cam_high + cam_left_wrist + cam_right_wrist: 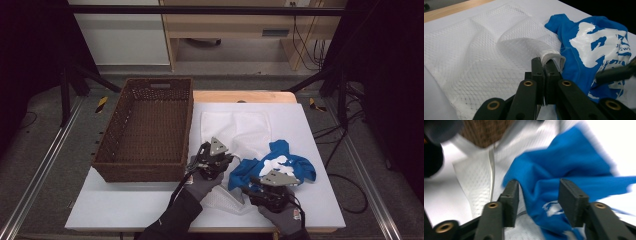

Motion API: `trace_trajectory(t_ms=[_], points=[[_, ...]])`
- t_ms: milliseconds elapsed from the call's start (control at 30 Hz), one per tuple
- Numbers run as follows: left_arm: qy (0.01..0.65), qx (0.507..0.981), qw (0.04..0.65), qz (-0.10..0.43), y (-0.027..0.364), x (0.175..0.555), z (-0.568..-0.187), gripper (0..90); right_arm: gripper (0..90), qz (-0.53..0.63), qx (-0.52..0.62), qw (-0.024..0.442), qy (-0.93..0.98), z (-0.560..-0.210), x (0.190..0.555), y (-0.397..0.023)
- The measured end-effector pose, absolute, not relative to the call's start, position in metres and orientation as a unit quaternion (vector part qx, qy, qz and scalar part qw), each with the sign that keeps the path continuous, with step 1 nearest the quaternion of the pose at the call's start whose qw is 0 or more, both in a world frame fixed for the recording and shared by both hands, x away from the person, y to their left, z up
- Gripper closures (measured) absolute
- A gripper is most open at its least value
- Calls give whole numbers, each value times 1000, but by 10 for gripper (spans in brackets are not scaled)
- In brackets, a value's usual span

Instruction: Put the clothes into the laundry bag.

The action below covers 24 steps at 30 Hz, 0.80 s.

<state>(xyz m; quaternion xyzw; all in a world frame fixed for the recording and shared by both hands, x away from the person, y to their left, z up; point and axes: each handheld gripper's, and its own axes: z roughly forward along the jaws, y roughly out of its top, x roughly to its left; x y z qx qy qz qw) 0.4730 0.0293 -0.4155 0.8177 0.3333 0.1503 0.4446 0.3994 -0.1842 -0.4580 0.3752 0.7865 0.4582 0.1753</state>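
A white mesh laundry bag lies flat on the white table top, with a crumpled blue T-shirt with white print to its right. In the left gripper view, my left gripper is shut on the hemmed edge of the mesh bag, next to the blue shirt. In the high view my left gripper sits at the bag's near edge. My right gripper stands open, with a fold of the blue shirt between its jaws but not pinched. It is at the shirt's near side.
A brown wicker basket stands on the left half of the table, close to my left gripper. The white table top ends at a wooden strip at the back. Black frame posts and cables lie around the table.
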Motion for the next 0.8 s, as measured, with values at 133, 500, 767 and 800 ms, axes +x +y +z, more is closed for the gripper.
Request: trace_trajectory(t_ms=[133, 500, 767, 800], points=[[334, 817, 446, 149, 31, 471, -416, 884, 442, 456, 407, 222, 760, -441, 403, -203], [327, 822, 441, 148, 30, 469, -419, 885, 458, 341, 482, 238, 771, -485, 453, -209], [330, 823, 440, 144, 29, 470, -421, 885, 832, 341, 497, 226, 765, -479, 448, -215], [330, 822, 441, 143, 30, 469, -420, 885, 835, 350, 497, 229, 760, -475, 445, -218]])
